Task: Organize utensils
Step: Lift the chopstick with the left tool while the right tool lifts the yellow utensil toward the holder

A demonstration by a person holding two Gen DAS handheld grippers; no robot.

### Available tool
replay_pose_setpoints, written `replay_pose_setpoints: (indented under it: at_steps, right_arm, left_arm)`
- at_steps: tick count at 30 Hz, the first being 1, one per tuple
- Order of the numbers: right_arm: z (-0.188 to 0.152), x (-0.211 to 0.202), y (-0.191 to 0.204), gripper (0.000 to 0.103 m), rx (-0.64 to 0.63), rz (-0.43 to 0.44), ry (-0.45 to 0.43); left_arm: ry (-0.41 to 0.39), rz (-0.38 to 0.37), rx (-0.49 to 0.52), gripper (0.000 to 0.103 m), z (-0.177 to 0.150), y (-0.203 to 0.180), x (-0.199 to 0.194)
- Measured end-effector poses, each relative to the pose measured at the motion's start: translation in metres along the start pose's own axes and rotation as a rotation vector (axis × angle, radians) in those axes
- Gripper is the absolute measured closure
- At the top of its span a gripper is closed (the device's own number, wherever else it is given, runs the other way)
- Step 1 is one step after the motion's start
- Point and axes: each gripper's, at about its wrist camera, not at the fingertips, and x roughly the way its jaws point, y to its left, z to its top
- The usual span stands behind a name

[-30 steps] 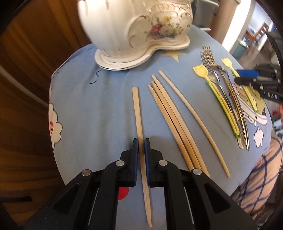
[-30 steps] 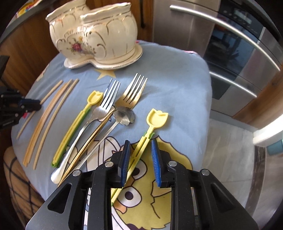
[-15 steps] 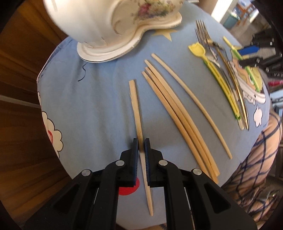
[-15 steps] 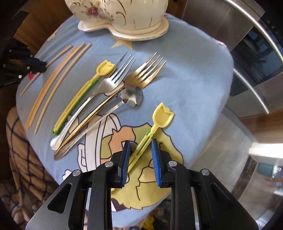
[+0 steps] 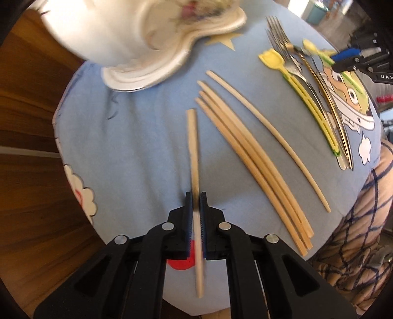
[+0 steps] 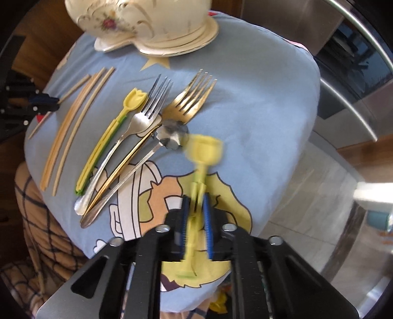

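My left gripper (image 5: 195, 196) is shut on a single wooden chopstick (image 5: 192, 137) and holds it above the blue cloth (image 5: 137, 137). Several more chopsticks (image 5: 248, 157) lie on the cloth to its right. My right gripper (image 6: 195, 200) is shut on a yellow tulip-headed plastic utensil (image 6: 205, 149), lifted and blurred. A second yellow utensil (image 6: 108, 139), a silver fork (image 6: 145, 115), a gold fork (image 6: 189, 103) and a flower-headed spoon (image 6: 172, 133) lie left of it. The white floral ceramic holder (image 6: 147, 22) stands at the back.
The cloth covers a round cushion-like surface with edges that fall away on all sides. Wood panels (image 5: 29, 147) are to the left. A steel appliance (image 6: 356, 73) is to the right. A checked cloth (image 5: 356, 233) hangs at the near edge.
Both grippers have lifted their utensils off the cloth. The right gripper's yellow utensil has swung upright. The ceramic holder now looms closer in both views.
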Motion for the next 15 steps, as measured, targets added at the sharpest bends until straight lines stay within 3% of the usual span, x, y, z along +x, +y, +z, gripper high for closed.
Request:
replay_pose_setpoints:
  at_steps: [8, 12, 15]
  right_arm:
    - [-0.007, -0.023, -0.032, 0.092, 0.057, 0.062, -0.124]
    - [-0.004, -0.051, -0.041, 0.092, 0.096, 0.103, -0.263]
    - [-0.002, -0.073, -0.04, 0.092, 0.113, 0.141, -0.397]
  left_arm:
    - [-0.208, -0.015, -0.135, 0.098, -0.018, 0.031, -0.037]
    - [-0.333, -0.028, -0.223, 0.098, -0.029, 0.051, -0.063]
    - [-0.484, -0.041, -0.337, 0.098, -0.034, 0.068, -0.081]
